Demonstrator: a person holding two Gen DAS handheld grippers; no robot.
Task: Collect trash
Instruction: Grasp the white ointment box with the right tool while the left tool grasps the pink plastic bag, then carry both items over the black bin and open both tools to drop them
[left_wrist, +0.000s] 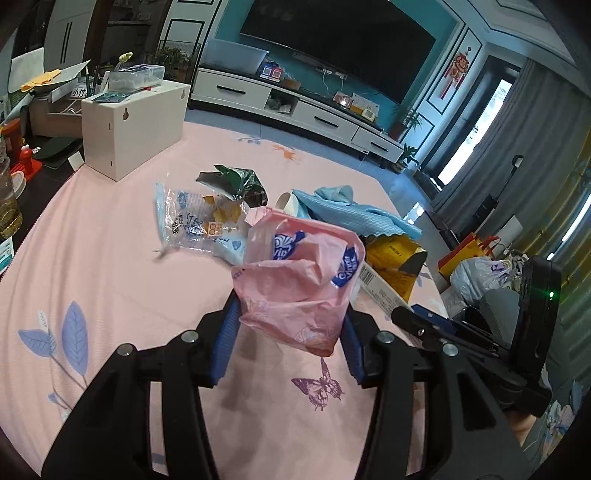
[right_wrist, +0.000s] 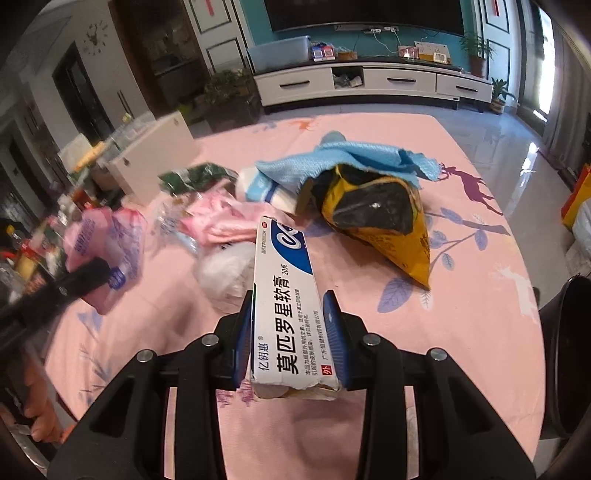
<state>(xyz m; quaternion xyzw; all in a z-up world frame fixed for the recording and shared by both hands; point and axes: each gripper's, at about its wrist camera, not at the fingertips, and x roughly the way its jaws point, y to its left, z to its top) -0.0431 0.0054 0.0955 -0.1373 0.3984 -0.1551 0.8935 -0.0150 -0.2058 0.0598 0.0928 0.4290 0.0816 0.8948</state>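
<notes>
Table (left_wrist: 110, 280), round, covered by a pink cloth printed with leaves, deer and a butterfly; carries all items below. White box (left_wrist: 133, 129), upright at the table's far left edge, with small clutter on its top. Blue cloth (right_wrist: 343, 162), crumpled, at the far side of the trash pile, draped partly over a white-and-blue roll (right_wrist: 266, 188) and touching the mouth of the yellow bag. Yellow snack bag (right_wrist: 380, 221), torn open with a dark lining showing, lying flat on the table just below the cloth. Pink tissue wrapper (left_wrist: 295, 288), soft plastic with blue logo patches, lifted clear of the table and clamped between the blue pads of the left gripper (left_wrist: 291, 332). Clear plastic bag (left_wrist: 192, 221), printed in blue, flat on the table beyond the pink wrapper. Green foil wrapper (left_wrist: 236, 181), crumpled, just behind the clear bag. Ointment carton (right_wrist: 288, 310), long, white and blue with Chinese lettering, its near end torn open; the right gripper (right_wrist: 290, 332) is closed on its two long sides and holds it above the cloth. White crumpled plastic (right_wrist: 225, 277), on the table left of the carton.
</notes>
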